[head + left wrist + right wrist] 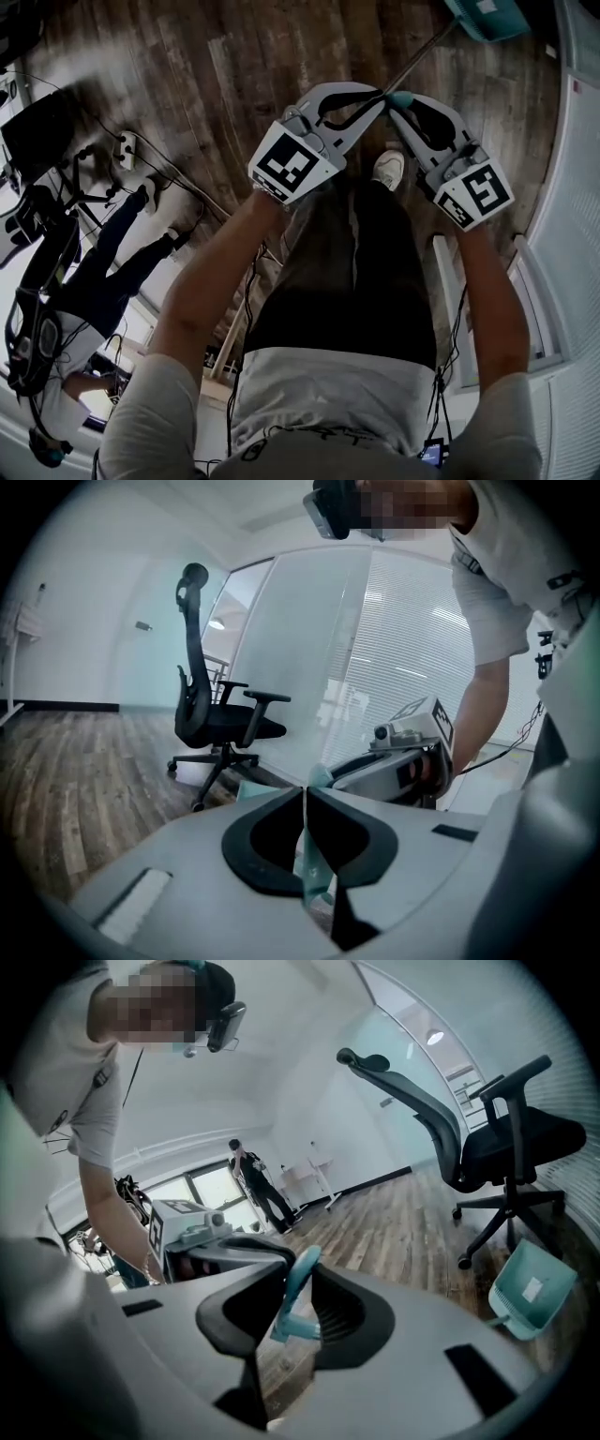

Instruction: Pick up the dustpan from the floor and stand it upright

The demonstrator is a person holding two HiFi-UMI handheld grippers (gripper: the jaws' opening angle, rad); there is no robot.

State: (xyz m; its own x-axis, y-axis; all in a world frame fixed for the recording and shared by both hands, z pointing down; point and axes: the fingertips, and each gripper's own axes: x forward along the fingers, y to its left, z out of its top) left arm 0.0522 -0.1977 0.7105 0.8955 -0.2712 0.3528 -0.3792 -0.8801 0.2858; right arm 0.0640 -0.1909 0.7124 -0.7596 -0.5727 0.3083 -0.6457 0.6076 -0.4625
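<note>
The dustpan (487,17) is teal, with a thin dark pole (427,54) that ends in a teal handle (401,98). Its pan (530,1290) rests on the wooden floor by the wall, and the pole slants up to my grippers. My right gripper (403,108) is shut on the handle (298,1283), which stands between its jaws. My left gripper (375,97) meets it tip to tip from the other side. Its jaws (306,803) are closed, with a teal strip of the handle (314,874) between them.
A black office chair (220,719) stands near the glass wall, close to the pan (497,1147). Blinds and a white sill (572,234) run along my right. A seated person (94,281), cables and a power strip (125,150) are to my left. My shoe (388,169) is under the grippers.
</note>
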